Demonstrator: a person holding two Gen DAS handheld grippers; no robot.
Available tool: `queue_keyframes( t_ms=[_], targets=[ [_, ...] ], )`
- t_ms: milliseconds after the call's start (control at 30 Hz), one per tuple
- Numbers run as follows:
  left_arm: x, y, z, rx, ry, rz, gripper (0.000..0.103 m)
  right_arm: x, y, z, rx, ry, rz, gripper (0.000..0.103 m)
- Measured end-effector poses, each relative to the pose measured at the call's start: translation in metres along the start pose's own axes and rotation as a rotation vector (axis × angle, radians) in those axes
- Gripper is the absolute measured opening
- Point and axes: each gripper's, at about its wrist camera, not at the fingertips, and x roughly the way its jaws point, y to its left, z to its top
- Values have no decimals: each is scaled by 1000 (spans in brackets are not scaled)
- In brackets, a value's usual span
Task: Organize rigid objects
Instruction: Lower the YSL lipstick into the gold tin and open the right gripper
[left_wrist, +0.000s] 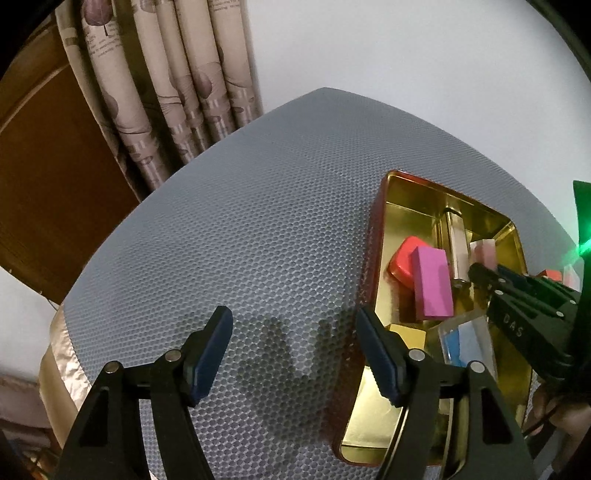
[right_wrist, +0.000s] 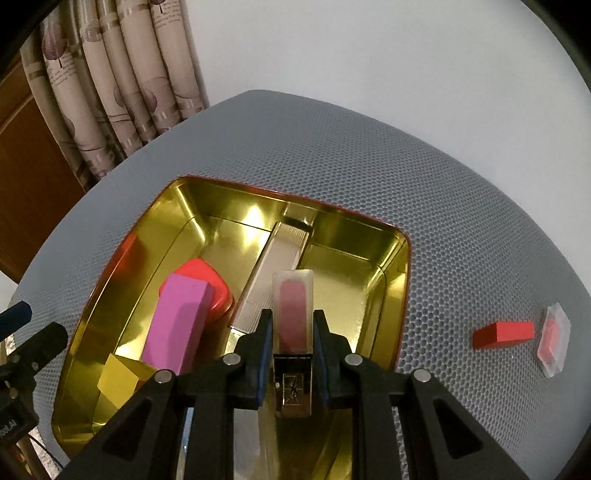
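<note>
mat: grey honeycomb mat (right_wrist: 369, 155) carries everything.
tin: gold tin (right_wrist: 369, 240) already holds a magenta block (right_wrist: 177, 321), red box (right_wrist: 207, 280) and silver bar (right_wrist: 273, 266).
right gripper (right_wrist: 291, 354): pinching the lipstick tube (right_wrist: 293, 314), long axis along the fingers, hanging over the tin's near wall.
left gripper (left_wrist: 295, 350): spread, holding nothing, beside the tin's left wall.
leftovers: red block (right_wrist: 504, 334) and clear case (right_wrist: 552, 339) by the mat's right edge, nearer the right hand.

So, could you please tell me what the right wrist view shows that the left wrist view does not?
Only the right wrist view: the red block and a clear case lying on the mat, and the right gripper shut on a pink lip gloss tube.
Only the left wrist view: the open, empty left gripper.
Both: the gold tin, magenta block and red box.
</note>
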Motion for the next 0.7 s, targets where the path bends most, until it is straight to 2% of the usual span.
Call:
queue_keyframes(
  t_ms=[267, 367, 567, 700],
  targets=[
    [0, 4, -4, -16, 11, -9, 67, -2, -6, 2, 25, -22, -15, 21],
    [0, 6, -3, -41, 18, -24, 67, -8, -4, 5, 11, -30, -47, 33],
    [-2, 3, -4, -40, 13, -12, 67, -40, -15, 2, 39, -66, -56, 37],
    [-2, 0, -4, -34, 14, -15, 68, -63, -30, -4, 82, -99, -87, 44]
  ],
)
